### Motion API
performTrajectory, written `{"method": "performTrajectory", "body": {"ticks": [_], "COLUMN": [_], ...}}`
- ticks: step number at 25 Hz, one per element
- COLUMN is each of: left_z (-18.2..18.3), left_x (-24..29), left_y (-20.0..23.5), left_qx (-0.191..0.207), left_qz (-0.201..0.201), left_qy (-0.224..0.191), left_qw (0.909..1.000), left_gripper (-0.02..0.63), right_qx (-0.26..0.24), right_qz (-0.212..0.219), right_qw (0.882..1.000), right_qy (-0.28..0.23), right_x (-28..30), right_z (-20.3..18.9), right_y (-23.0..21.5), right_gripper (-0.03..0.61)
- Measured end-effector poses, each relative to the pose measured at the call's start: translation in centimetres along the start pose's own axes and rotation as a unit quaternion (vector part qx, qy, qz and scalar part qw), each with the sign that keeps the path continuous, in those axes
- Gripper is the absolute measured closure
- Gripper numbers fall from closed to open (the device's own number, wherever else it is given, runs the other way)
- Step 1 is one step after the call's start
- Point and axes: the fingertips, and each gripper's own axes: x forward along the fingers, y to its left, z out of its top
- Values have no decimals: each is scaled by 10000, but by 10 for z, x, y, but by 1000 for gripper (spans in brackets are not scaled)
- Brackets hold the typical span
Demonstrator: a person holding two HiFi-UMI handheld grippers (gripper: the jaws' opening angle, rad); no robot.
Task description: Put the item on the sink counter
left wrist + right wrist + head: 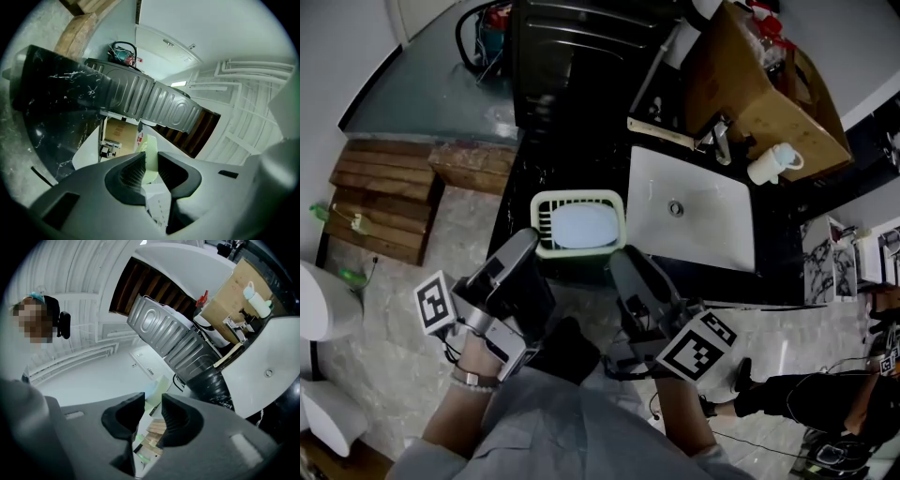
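- Between the jaws of the left gripper (151, 161): one pale green wall of the basket (577, 195), squeezed tight, with the jaws only as far apart as that wall is thick.
- Between the jaws of the right gripper (153, 404): the other side of the same basket, squeezed the same way.
- Inside the basket: a pale blue dish (581, 227), lying flat.
- Held at the near edge of the black counter (534, 169), just left of the white sink (712, 234); cannot tell if the bottom touches the stone yet.
- Done so far, by the look of it: basket up at the counter, in both grippers.
- Left to do, most likely: set it down flat on the black stone, then let go on both sides.
- Farther along the counter: a dark ribbed metal tray (572, 56).
- At the far side of the sink: a tap (719, 141), a white bottle (773, 161) and a brown cardboard box (759, 94).
- Down on the left: pale stone floor (469, 234) and some wooden pallets (384, 187).
- Down on the right: another person (806, 394) in dark clothes, well apart from the counter.
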Motion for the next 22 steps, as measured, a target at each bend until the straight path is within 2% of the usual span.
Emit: {"method": "performTrajectory", "body": {"ticks": [12,22], "left_z": [7,9], "left_x": [75,116], "left_y": [24,40], "left_qx": [112,186], "left_qz": [71,97], "left_qy": [-194,-279], "left_qw": [9997,9994], "left_gripper": [528,528], "right_qx": [-31,-68], "right_qz": [141,255], "right_qw": [9994,9987], "right_qy": [330,434], "right_x": [25,36], "right_z": [54,82], "right_y": [-59,-94], "right_gripper": [474,474]}}
